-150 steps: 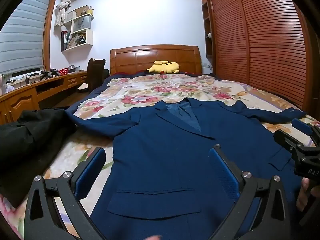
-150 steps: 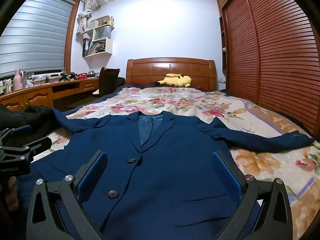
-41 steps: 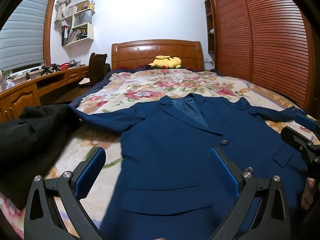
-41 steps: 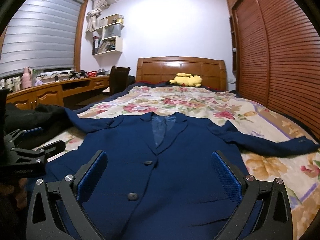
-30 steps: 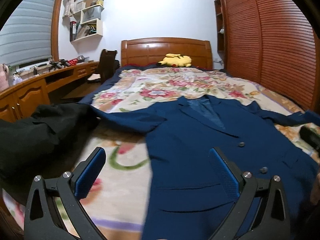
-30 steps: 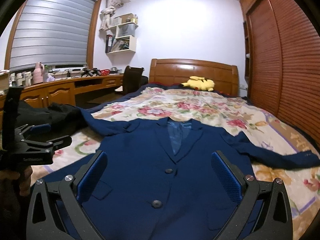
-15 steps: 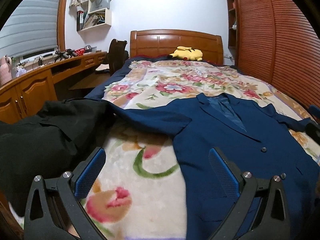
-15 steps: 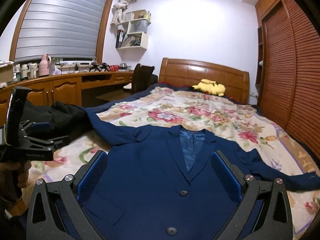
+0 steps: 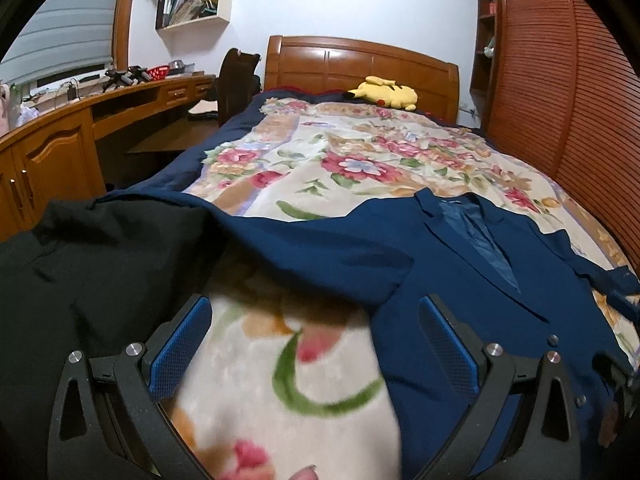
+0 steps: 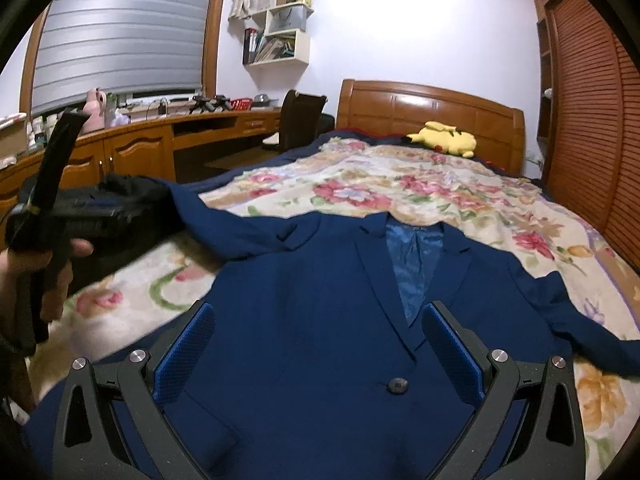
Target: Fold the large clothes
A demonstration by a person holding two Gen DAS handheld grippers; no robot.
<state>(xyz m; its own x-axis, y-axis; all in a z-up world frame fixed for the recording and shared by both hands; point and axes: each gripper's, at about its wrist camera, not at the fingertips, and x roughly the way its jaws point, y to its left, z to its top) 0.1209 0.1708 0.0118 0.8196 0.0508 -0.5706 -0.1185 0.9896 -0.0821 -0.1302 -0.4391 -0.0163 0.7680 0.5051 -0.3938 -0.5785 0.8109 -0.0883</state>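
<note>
A navy blue suit jacket point(image 10: 320, 300) lies face up on the floral bedspread point(image 10: 400, 184), collar toward the headboard, sleeves spread to both sides. In the left wrist view the jacket point(image 9: 460, 280) fills the right half and its left sleeve point(image 9: 288, 240) runs toward a black garment. My left gripper point(image 9: 314, 344) is open above the bedspread, just left of the jacket's edge. My right gripper point(image 10: 318, 350) is open over the jacket's front near a button point(image 10: 397, 385). Nothing is between either pair of fingers.
A black garment point(image 9: 80, 264) is piled at the bed's left edge. A yellow plush toy point(image 10: 444, 140) sits by the wooden headboard point(image 10: 432, 108). A wooden desk point(image 10: 160, 140) and chair stand on the left, a slatted wardrobe point(image 10: 592, 120) on the right.
Both grippers have swung left across the bed. The left one now hangs over bare bedspread beside the jacket's edge, and the black garment looms larger. Both stayed open.
</note>
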